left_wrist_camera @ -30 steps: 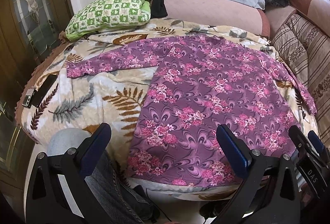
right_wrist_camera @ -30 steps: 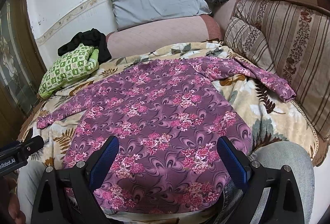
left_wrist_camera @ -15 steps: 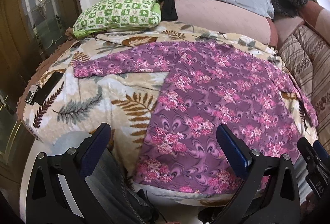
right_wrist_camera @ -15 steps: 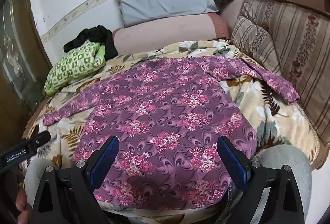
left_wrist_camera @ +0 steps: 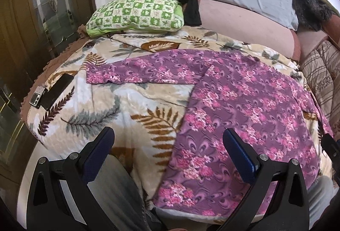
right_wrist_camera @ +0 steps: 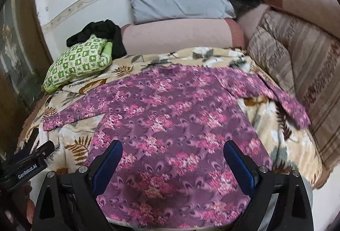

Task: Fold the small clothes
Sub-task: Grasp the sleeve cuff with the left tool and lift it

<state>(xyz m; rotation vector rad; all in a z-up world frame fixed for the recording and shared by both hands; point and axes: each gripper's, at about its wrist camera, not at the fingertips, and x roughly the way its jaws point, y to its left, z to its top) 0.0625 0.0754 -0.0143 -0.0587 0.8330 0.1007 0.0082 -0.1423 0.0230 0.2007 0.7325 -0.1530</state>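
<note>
Swung leftward toward the sleeve (left_wrist_camera: 136, 71); left claw (left_wrist_camera: 167, 151) and right claw (right_wrist_camera: 173, 159) gaping, empty; first fold pending: pinch cuff, carry across purple top (right_wrist_camera: 170, 124).

My left tongs (left_wrist_camera: 167, 146) hang wide open over bare blanket (left_wrist_camera: 119, 101), with free room ahead up to the shirt (left_wrist_camera: 244, 107) sleeve. Two phones (left_wrist_camera: 51, 92) lie at the bed's left edge. A green pillow (left_wrist_camera: 136, 14) blocks the far left corner. My right tongs (right_wrist_camera: 173, 158) gape above the shirt; striped cushions (right_wrist_camera: 297, 73) wall the right side.
</note>
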